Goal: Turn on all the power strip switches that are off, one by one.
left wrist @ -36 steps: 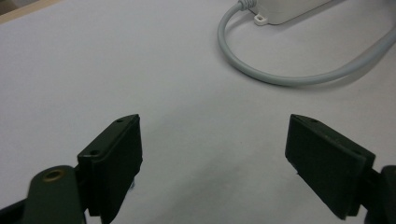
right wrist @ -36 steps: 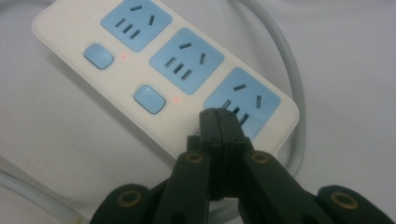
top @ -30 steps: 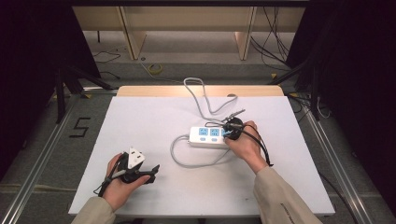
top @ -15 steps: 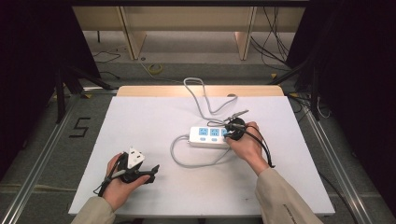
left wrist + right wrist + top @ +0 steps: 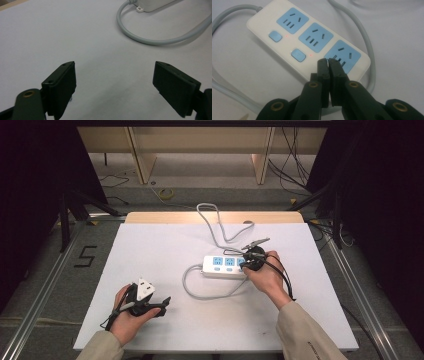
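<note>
Right gripper (image 5: 329, 62) closed over one power strip (image 5: 287, 37), three sockets, two switches.

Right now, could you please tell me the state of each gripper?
Left gripper: jaws open, nothing between them.
Right gripper: jaws closed, holding nothing, tips at the power strip.

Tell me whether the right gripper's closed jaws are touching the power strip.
Cannot tell. In the right gripper view, the right gripper overlaps the power strip near its third switch spot, hiding any contact or gap.
</note>
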A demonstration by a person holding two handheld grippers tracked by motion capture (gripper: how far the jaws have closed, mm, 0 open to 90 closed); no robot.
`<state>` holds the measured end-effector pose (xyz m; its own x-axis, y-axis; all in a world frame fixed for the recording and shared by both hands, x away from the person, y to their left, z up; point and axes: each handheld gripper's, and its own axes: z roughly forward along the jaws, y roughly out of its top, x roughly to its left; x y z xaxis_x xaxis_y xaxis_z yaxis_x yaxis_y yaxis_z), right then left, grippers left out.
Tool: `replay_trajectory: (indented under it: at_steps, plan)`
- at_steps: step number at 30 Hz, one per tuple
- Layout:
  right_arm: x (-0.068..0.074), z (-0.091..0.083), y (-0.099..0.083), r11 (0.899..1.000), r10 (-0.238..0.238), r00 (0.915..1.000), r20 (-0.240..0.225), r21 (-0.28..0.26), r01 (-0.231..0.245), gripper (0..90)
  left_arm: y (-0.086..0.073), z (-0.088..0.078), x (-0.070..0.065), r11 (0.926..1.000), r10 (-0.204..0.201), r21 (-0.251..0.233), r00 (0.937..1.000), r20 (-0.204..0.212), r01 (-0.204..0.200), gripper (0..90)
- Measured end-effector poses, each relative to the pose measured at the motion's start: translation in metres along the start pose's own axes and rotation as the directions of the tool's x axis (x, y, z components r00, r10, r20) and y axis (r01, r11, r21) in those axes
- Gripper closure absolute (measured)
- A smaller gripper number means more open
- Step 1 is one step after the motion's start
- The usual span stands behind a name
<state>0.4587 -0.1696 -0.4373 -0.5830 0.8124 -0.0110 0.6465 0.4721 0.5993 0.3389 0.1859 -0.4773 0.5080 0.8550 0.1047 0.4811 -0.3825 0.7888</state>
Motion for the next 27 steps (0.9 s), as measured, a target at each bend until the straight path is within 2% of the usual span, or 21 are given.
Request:
replay_trajectory:
  at_steps: [16, 27]
  plan:
    - [-0.003, -0.017, -0.016, 0.999, -0.002, 0.9997, -0.026, -0.042, 0.001, 78.8, -0.001, 0.001, -0.001, 1.0000, 0.000, 0.005, 1.0000, 0.001, 0.000, 18.7]
    - [-0.005, -0.031, -0.027, 0.996, 0.001, 0.9994, -0.035, -0.088, -0.004, 68.3, -0.001, 0.001, 0.000, 0.9999, 0.004, 0.011, 1.0000, 0.000, -0.004, 18.7]
